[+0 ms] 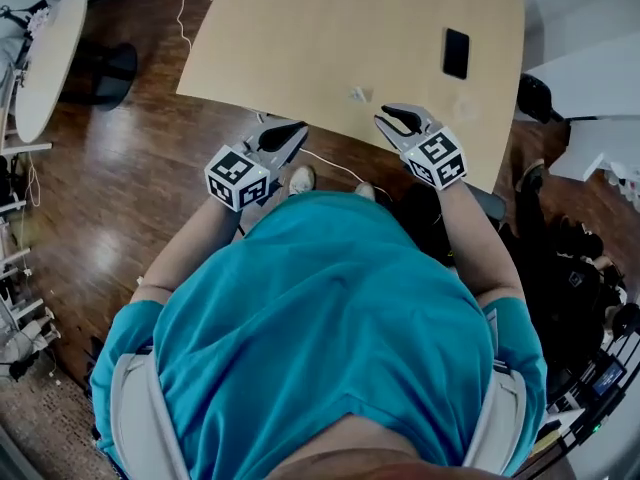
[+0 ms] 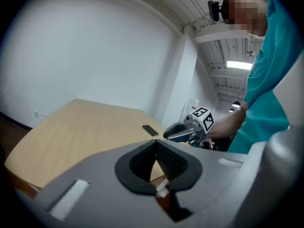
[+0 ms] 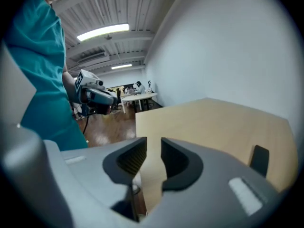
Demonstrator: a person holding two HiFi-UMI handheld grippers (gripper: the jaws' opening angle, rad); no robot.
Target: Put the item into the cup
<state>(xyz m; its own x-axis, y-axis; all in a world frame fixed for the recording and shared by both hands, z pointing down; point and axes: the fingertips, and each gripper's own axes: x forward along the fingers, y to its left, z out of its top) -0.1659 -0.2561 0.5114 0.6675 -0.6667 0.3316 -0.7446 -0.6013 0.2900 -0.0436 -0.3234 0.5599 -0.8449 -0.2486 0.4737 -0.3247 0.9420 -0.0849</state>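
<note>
A small pale item [image 1: 358, 94] lies on the light wooden table [image 1: 330, 28] close to its near edge. I see no cup in any view. My left gripper [image 1: 290, 129] hovers over the floor just short of the table edge, left of the item; its jaws [image 2: 155, 144] meet at the tips with nothing held. At the table's near edge, just right of the item, my right gripper [image 1: 386, 118] has a gap between its jaws [image 3: 153, 148], and only the tabletop shows through it.
A black phone [image 1: 456, 53] lies flat on the table's right side. A white cable [image 1: 190, 13] runs over the wooden floor. A round white table [image 1: 45, 58] and a black chair base [image 1: 105, 68] stand at the left. Dark clutter [image 1: 570, 258] fills the right.
</note>
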